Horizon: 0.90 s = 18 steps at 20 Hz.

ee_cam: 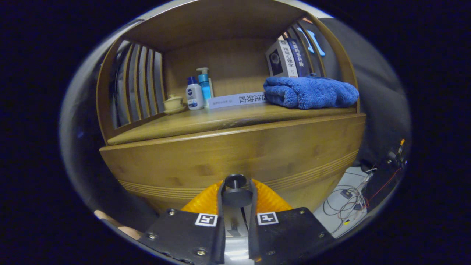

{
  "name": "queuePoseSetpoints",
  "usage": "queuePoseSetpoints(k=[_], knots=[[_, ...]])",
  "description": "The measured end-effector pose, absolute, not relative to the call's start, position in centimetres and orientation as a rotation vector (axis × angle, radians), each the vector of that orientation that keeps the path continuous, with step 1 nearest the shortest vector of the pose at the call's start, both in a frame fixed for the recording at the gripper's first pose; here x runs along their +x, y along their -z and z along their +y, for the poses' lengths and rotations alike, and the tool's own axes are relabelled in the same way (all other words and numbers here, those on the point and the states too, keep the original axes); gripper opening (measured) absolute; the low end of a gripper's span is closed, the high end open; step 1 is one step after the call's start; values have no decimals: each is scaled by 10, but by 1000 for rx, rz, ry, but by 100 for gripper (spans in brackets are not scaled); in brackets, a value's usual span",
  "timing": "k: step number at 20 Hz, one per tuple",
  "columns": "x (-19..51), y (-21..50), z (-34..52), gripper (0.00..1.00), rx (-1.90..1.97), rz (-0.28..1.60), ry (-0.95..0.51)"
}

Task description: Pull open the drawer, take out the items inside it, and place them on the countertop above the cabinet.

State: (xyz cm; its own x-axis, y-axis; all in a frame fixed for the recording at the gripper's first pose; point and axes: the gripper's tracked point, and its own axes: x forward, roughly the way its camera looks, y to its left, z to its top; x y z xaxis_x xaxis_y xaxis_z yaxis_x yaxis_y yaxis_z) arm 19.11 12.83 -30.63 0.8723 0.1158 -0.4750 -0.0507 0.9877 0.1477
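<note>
My claw (236,187) is narrowed on the drawer's knob (235,181), one finger pressing each side of its stem, with the round disc of the knob sitting between the tips. The knob sticks out from the drawer front (235,154), a broad wooden panel with grooved lines along its lower edge, and it looks flush with the cabinet, so I see the drawer as closed; what lies inside it I cannot see. Just above the panel runs the countertop (206,123). On it, to the right, I have a folded blue towel (310,92), with two books (287,59) leaning upright behind it against the slatted side. A flat white box (237,100) lies in the middle, touching the towel's left edge. Left of that stand a white bottle (194,95) and a blue pump bottle (204,85) close together, then a small lidded cup (173,104) near the left slats. Cables (353,200) lie on the floor to the right of the cabinet
</note>
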Motion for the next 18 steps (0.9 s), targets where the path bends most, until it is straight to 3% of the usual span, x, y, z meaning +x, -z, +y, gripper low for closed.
queuePoseSetpoints(k=[18], knots=[[98, 291, 113, 25, 65, 552, -97]])
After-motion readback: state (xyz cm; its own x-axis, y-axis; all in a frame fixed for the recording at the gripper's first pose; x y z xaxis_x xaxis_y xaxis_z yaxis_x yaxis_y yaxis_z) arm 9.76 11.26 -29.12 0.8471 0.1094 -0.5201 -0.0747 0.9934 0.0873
